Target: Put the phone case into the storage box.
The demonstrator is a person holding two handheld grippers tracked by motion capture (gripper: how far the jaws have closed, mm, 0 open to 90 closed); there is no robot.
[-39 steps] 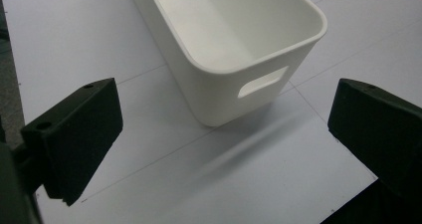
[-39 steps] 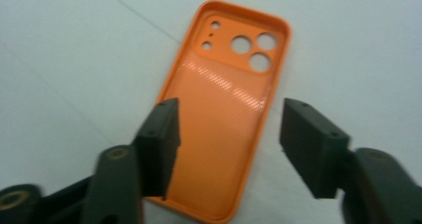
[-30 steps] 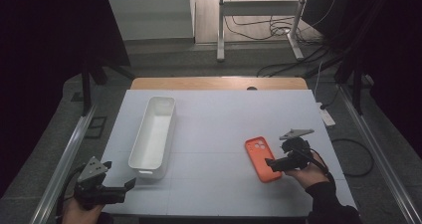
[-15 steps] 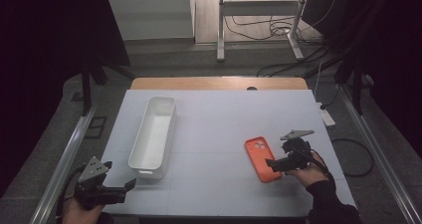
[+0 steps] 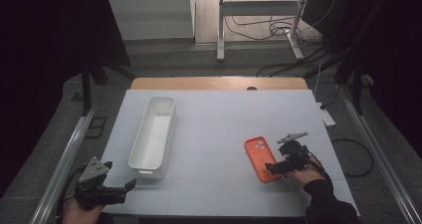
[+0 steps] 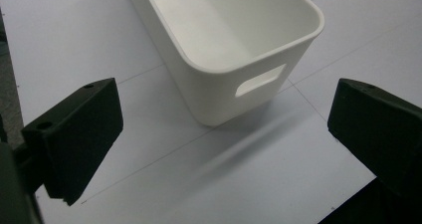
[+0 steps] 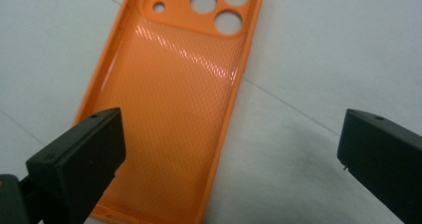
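An orange phone case (image 5: pixel 261 158) lies flat on the white table (image 5: pixel 219 129), right of centre, its hollow side up and camera cutouts at the far end. My right gripper (image 5: pixel 270 167) hovers at the case's near right edge, open; in the right gripper view the case (image 7: pixel 171 99) lies between and beyond the two spread jaws. A long white bin (image 5: pixel 154 136) stands left of centre, empty. My left gripper (image 5: pixel 130 185) sits at the table's near left corner, open, pointing at the bin's near end (image 6: pixel 234 50) with its handle slot.
The wooden far edge of the table (image 5: pixel 219 83) shows behind the white top. A metal frame and cables (image 5: pixel 263 30) stand on the floor beyond. Rails run along both sides of the table. A power strip (image 5: pixel 327 116) lies off the right edge.
The right gripper has crept slightly toward the case's near end. The left gripper has barely moved. The case and bin stay put.
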